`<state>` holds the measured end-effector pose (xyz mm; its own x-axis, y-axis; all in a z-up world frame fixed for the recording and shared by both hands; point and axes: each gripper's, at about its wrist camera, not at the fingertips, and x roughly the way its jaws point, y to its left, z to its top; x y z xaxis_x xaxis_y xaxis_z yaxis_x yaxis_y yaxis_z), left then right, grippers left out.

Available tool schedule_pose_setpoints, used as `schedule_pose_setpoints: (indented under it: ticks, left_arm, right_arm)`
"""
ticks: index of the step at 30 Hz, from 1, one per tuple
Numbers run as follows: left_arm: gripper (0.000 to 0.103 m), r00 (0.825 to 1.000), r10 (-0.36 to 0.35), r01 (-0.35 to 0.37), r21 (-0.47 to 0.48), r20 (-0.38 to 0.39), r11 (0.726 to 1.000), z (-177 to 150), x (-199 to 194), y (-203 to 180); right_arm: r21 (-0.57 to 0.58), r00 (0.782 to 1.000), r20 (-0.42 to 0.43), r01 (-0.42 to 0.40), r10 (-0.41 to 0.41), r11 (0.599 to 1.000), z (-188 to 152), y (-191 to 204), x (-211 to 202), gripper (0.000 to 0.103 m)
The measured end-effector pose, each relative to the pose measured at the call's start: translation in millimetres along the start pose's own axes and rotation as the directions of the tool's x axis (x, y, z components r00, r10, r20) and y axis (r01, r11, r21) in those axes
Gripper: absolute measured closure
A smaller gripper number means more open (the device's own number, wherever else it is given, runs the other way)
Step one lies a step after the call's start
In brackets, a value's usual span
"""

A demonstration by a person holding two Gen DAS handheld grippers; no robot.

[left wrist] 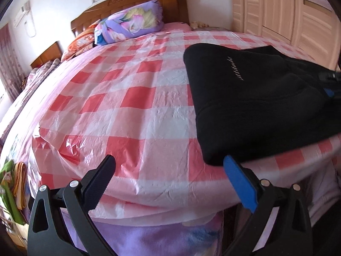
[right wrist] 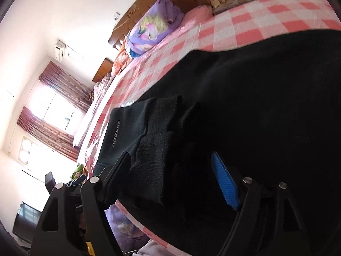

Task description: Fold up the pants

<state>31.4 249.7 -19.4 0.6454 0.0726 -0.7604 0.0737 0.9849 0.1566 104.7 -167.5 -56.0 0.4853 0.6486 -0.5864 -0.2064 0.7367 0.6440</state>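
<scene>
The black pants lie folded on the right part of the bed, with small white lettering on the upper layer. My left gripper is open and empty at the bed's front edge, its blue finger just touching the pants' near corner. In the right wrist view the pants fill most of the frame. My right gripper is open, its fingers on either side of the ribbed black cuffs, which lie on the folded cloth. The right gripper also shows at the left wrist view's right edge.
A red and white checked plastic sheet covers the bed. A purple floral pillow and a wooden headboard are at the far end. A wardrobe stands at the right. A window with curtains is at the left.
</scene>
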Motion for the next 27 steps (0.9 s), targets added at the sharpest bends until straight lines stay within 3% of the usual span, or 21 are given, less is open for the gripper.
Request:
schedule_pose_setpoints:
  ticks: [2, 4, 7, 9, 12, 14, 17, 19, 21, 23, 25, 27]
  left_arm:
    - [0.002, 0.999, -0.008, 0.007, 0.02, 0.039, 1.0, -0.6, -25.1, 8.0]
    - [0.002, 0.99, -0.065, 0.074, -0.07, 0.123, 0.995, 16.0, -53.9, 27.3]
    - [0.002, 0.955, -0.121, 0.181, -0.208, 0.271, 0.961, 67.1, -79.4, 44.0]
    - [0.002, 0.947, -0.097, 0.174, -0.235, 0.305, 0.956, 105.0, -74.2, 33.1]
    - [0.002, 0.959, -0.162, 0.201, -0.155, 0.232, 0.967, 161.8, -27.0, -15.7]
    - [0.002, 0.967, -0.182, 0.2, -0.091, 0.178, 0.976, 181.1, 9.9, -49.3]
    - [0.002, 0.991, -0.086, 0.086, 0.005, 0.099, 0.996, 184.7, 68.2, -86.8]
    - [0.002, 0.999, 0.01, -0.012, 0.047, 0.035, 0.999, 173.0, 107.5, -98.0]
    - [0.001, 0.999, -0.024, 0.024, 0.001, -0.029, 1.0, 161.6, 128.7, -88.2]
    - [0.001, 1.0, -0.017, 0.018, -0.057, 0.013, 0.998, 161.0, 122.7, -77.3]
    - [0.001, 1.0, -0.027, 0.026, -0.066, -0.013, 0.997, 157.9, 129.3, -76.2]
    - [0.001, 1.0, -0.002, 0.003, -0.058, 0.017, 0.998, 156.9, 126.3, -76.2]
  right_arm:
    - [-0.089, 0.996, 0.068, 0.056, -0.05, 0.995, 4.0, 18.0, -15.1, 0.027]
    - [-0.183, 0.994, 0.093, 0.074, -0.057, 0.98, 7.6, 42.2, -16.2, 0.027]
    - [-0.323, 0.994, 0.089, 0.094, -0.068, 0.942, 8.4, 85.4, 6.4, 0.027]
    - [-0.407, 0.989, 0.078, 0.145, -0.123, 0.902, 3.7, 108.3, 26.7, 0.027]
    - [-0.509, 0.983, 0.071, 0.182, -0.17, 0.841, -10.5, 129.0, 51.1, 0.02]
    - [-0.566, 0.975, 0.08, 0.215, -0.206, 0.796, -24.7, 132.0, 58.9, 0.016]
    - [-0.599, 0.929, 0.029, 0.311, -0.368, 0.738, -38.0, 102.6, 83.0, 0.014]
    - [-0.605, 0.96, 0.057, 0.251, -0.273, 0.756, -43.2, 83.8, 74.0, 0.014]
    - [-0.607, 0.971, 0.056, 0.218, -0.233, 0.764, -43.7, 76.0, 69.0, 0.014]
    - [-0.601, 0.971, 0.038, 0.21, -0.235, 0.771, -40.1, 74.9, 67.4, 0.014]
    - [-0.582, 0.968, 0.019, 0.213, -0.249, 0.784, -31.0, 78.3, 61.9, 0.014]
    - [-0.562, 0.973, 0.031, 0.206, -0.229, 0.801, -18.8, 82.1, 50.5, 0.014]
